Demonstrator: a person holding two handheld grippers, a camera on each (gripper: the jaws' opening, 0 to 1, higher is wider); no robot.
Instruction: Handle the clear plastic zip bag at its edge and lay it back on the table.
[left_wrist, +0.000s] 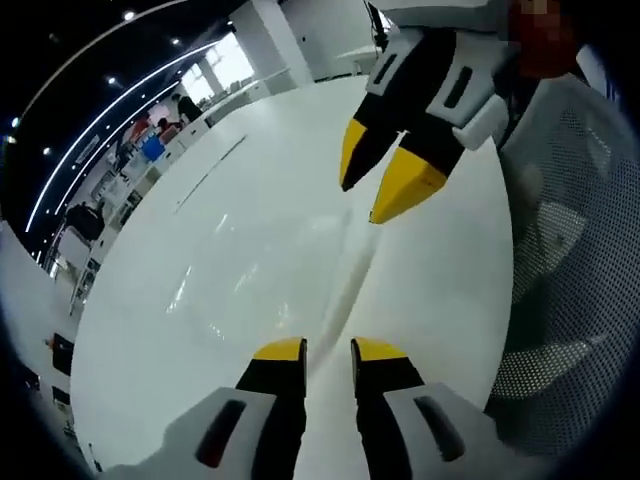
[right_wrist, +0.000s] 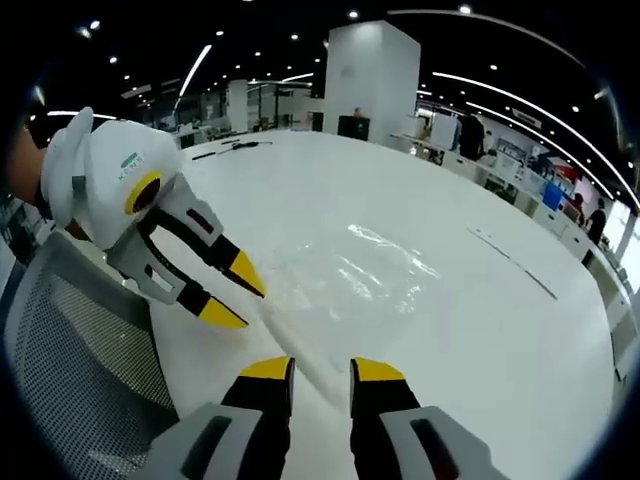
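Clear plastic, the zip bag (right_wrist: 375, 270) lies flat on the white table (right_wrist: 500, 350), its near edge running from between the right gripper (right_wrist: 320, 368) tips toward the left gripper (right_wrist: 235, 295), its length stretching away across the tabletop. Both tools' jaws stand slightly apart, neither visibly pinching the bag. A mesh chair (right_wrist: 70, 360) sits beside the table; beyond it stands a white pillar (right_wrist: 372, 80).
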